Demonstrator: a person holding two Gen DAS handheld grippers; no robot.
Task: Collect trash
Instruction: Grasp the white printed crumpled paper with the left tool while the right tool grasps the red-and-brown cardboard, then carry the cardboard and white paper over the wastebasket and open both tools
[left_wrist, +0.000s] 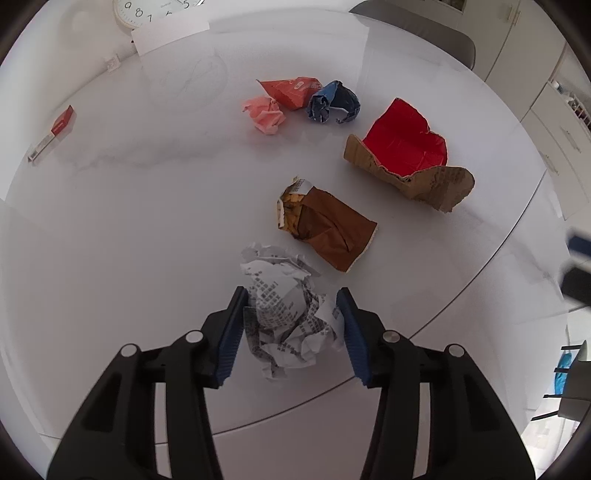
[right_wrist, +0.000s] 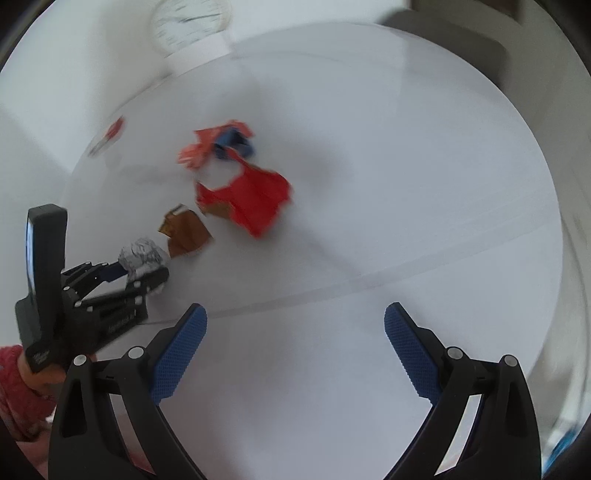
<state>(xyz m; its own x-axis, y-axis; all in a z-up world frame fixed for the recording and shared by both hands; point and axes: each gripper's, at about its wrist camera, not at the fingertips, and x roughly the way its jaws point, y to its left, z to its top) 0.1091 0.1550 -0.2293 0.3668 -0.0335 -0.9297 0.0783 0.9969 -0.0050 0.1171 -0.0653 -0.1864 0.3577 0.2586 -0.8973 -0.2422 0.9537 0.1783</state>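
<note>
Resting on the white counter (left_wrist: 110, 229), the crumpled printed paper (left_wrist: 288, 314) is clamped by the left gripper (left_wrist: 291, 325); the right gripper (right_wrist: 295, 350) is held wide open, empty.

Bare table (left_wrist: 129, 229) lies open leftward; the brown wrapper (left_wrist: 328, 229) and torn red cardboard (left_wrist: 406, 155) crowd the right.

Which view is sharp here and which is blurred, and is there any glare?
Left wrist view: sharp, print on the crumpled paper between the left gripper pads is legible; soft even light, faint reflections on the table, strong fisheye bending. Right wrist view: motion-blurred, red cardboard smeared; the right gripper itself stays crisp.
</note>
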